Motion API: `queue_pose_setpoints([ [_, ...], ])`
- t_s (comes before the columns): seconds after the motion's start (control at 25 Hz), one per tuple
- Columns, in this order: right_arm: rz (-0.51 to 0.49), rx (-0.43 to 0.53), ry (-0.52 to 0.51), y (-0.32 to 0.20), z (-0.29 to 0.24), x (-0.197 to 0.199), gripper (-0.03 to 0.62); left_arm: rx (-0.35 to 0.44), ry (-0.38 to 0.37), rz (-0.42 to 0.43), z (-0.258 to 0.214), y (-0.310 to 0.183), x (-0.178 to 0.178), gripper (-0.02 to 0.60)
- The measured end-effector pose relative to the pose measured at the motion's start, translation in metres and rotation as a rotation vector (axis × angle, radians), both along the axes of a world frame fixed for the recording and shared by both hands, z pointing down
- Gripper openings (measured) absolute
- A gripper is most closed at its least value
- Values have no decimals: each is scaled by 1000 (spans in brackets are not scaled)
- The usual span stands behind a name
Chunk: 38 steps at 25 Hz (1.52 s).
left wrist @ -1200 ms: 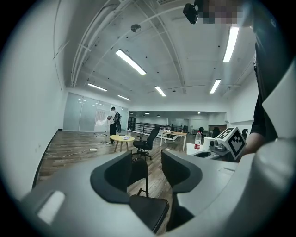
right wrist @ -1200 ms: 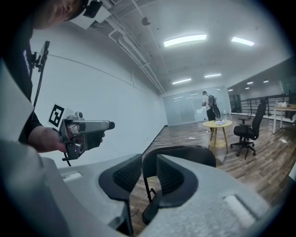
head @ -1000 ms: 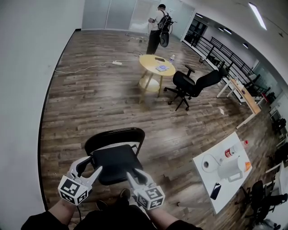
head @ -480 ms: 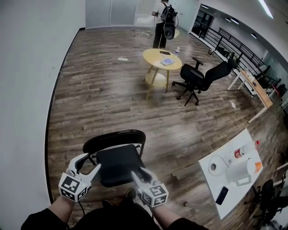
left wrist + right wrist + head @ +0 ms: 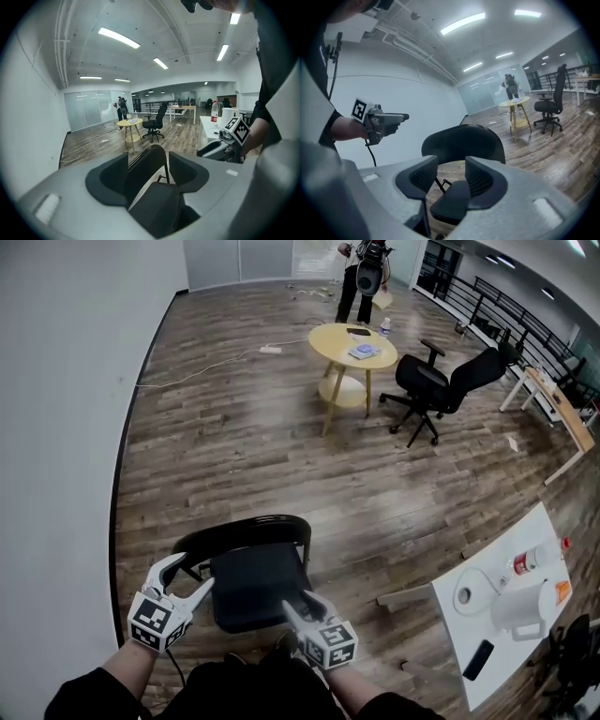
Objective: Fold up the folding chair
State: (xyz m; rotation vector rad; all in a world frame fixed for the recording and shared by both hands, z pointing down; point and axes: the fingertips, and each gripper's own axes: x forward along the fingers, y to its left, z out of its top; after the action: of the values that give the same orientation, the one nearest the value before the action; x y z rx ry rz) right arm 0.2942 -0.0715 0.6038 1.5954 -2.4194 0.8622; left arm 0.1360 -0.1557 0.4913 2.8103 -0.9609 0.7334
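The black folding chair (image 5: 255, 585) stands unfolded on the wood floor just in front of me, its curved backrest (image 5: 246, 532) on the far side. My left gripper (image 5: 187, 577) hangs at the seat's left edge. It is open, its jaws have just been opening, and nothing is pressed between them. In the left gripper view the backrest (image 5: 149, 164) shows beyond the jaws. My right gripper (image 5: 302, 604) is at the seat's near right corner, open, its jaws also just opening. The right gripper view shows the seat (image 5: 449, 205) and backrest (image 5: 464, 139) past its empty jaws.
A white wall (image 5: 56, 427) runs along the left. A white table (image 5: 502, 634) with a paper roll, a bottle and a phone stands at the right. Farther off are a round yellow table (image 5: 352, 343), a black office chair (image 5: 441, 385) and a person (image 5: 366, 268).
Both grippers have come down closer to the chair seat and their jaws stand wider apart. The head view has tilted, so the room's far end sits higher in the picture.
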Motion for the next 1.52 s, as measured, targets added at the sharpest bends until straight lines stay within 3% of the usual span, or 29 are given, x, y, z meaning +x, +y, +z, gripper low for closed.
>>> queue_pose_setpoints([
  [0.2, 9, -50, -13, -1, 23, 6, 186, -14, -70, 30, 11, -10, 3, 282],
  [0.44, 37, -91, -15, -1, 37, 1, 199, -9, -104, 88, 13, -29, 5, 298],
  [0.96, 256, -307, -135, 24, 121, -46, 267, -3, -259, 300, 66, -73, -2, 340],
  [1.52, 452, -505, -188, 61, 220, -61, 301, -55, -411, 410, 115, -104, -7, 351],
])
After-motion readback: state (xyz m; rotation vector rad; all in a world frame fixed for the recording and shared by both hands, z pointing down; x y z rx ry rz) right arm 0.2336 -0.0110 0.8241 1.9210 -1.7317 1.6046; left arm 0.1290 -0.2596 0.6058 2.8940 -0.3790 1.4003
